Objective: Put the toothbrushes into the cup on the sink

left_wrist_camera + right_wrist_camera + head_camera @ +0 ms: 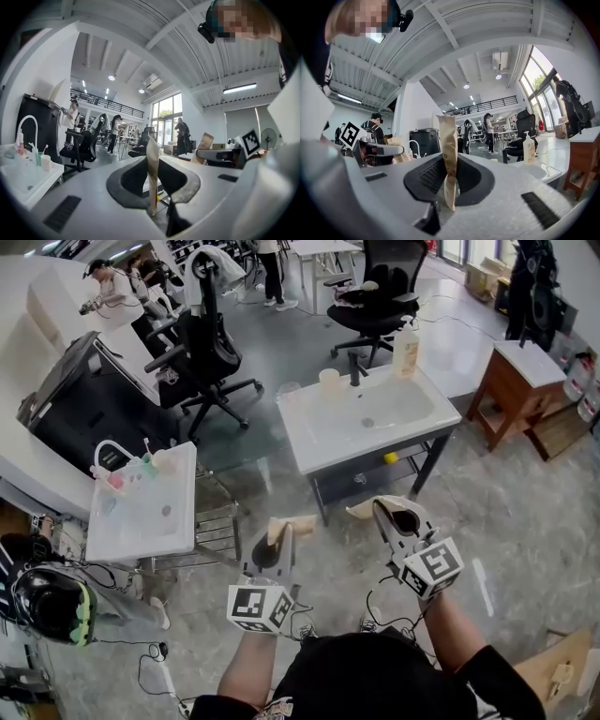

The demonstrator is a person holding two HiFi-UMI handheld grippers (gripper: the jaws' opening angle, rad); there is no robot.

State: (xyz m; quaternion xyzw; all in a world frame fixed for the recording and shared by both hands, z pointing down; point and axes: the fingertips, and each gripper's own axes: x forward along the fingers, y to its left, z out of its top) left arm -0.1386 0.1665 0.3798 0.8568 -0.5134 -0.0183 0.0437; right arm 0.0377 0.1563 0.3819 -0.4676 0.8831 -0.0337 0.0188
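Head view shows both grippers held level over the grey floor (525,521), well apart from either sink. The left gripper (292,527) and the right gripper (363,510) are each seen with tan-tipped jaws pressed together and nothing between them. If the jaws are not parted before the reach, the toothbrushes (147,448) could be knocked flat by the closed tips. A slim handle could also be pinched off-centre and dropped short of the translucent pale plastic cup (329,381) at the back of the white rectangular sink (309,442). The toothbrushes are seen as thin pale upright sticks, too small for detail, standing among small coloured cups (139,468) on a second white sink (141,521) at the left.
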